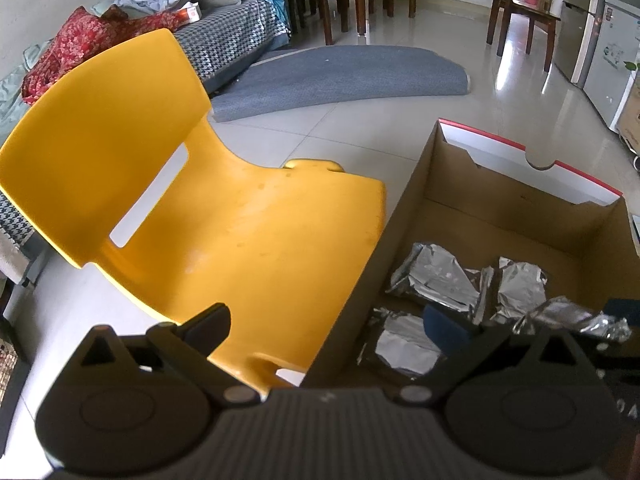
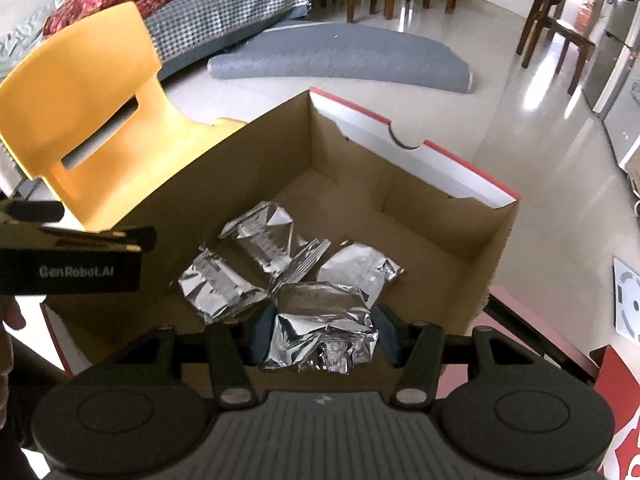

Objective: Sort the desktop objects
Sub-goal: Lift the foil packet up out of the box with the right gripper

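**Right gripper clamping a foil packet over the cardboard box**

Right gripper (image 2: 322, 336) is gripping a crumpled silver foil packet (image 2: 324, 334), both blue pads (image 2: 262, 334) pressing its sides, packet sitting squarely between the fingers. It is hanging over the near part of the open cardboard box (image 2: 432, 216). Ahead of the fingers, three more foil packets (image 2: 264, 240) are lying on the box floor, overlapping one another; the far half of the box beyond them is showing bare cardboard.

Left gripper (image 1: 332, 326) is hovering with fingers spread wide apart, nothing between them. Its left finger is hanging over the yellow plastic chair (image 1: 224, 232); its right finger, blue pad (image 1: 444, 330) showing, is reaching over the box's left wall, above the packets. In the right wrist view the left gripper is showing at the left edge, just beside the box.

Chair is touching the box's left wall. Further ahead of the fingers, a grey rug (image 1: 340, 76) is lying on the tiled floor.
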`<state>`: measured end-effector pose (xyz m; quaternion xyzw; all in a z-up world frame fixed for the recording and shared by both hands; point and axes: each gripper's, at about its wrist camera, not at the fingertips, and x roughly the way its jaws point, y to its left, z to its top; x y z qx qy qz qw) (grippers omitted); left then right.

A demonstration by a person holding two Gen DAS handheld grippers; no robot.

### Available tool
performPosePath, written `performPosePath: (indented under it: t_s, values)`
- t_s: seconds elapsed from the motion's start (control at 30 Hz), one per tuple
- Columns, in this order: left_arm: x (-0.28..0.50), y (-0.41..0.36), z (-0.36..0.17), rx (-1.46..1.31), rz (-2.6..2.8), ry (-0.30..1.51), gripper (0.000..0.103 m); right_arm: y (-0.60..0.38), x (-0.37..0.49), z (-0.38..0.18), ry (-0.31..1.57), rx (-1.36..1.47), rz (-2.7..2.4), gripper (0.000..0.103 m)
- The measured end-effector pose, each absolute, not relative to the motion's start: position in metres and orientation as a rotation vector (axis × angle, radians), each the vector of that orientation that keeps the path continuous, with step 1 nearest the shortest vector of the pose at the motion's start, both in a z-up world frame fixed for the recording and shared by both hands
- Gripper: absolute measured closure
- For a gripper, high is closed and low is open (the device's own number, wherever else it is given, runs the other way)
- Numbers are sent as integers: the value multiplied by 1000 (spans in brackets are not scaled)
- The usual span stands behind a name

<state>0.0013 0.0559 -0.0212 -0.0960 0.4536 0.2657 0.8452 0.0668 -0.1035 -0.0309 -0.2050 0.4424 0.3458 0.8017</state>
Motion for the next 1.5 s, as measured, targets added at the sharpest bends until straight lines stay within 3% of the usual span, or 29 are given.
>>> performPosePath:
  t_s: [1.5]
  values:
    - [34,-50,-18,-92,174,952,0,-197,79,24,837,-243,653,51]
